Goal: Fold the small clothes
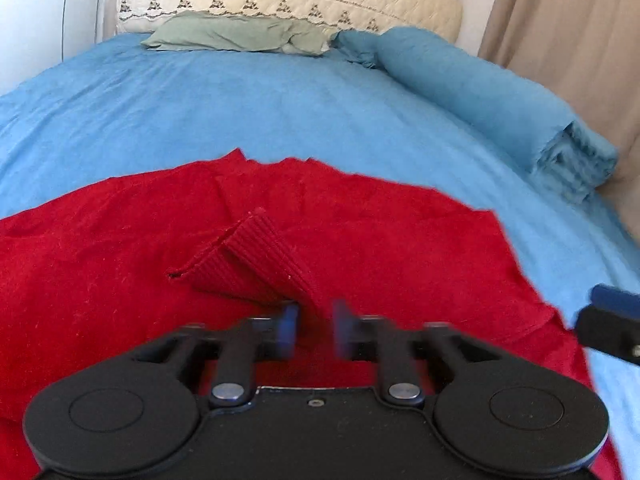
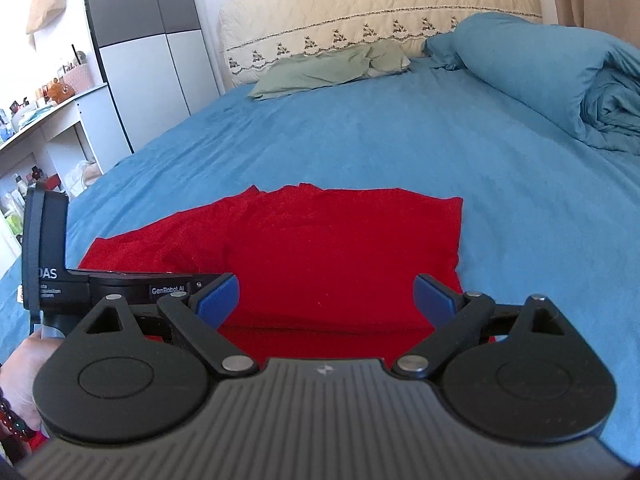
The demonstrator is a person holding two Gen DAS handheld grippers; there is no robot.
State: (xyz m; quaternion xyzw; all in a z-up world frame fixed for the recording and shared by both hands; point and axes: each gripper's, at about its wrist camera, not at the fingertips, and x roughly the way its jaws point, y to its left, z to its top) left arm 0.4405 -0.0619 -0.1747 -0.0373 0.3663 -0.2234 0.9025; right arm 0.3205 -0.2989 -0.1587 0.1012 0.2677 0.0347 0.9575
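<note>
Mid-fold on the bed (image 2: 360, 128), the left tool (image 1: 316, 330) narrowly straddled the red garment's (image 2: 320, 248) ribbed cuff (image 1: 260, 264), the right tool (image 2: 326, 300) gaped wide, probably needing an edge next.

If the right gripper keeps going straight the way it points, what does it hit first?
Most likely the red garment: it fills the gap ahead of the open right gripper, lying flat on the blue bedsheet. Nothing stands between them, though depth is hard to judge.

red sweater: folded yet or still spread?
Partly folded. The red sweater has a straight doubled edge on its right side, and a ribbed cuff lies folded in over the body, beside the left claw.
</note>
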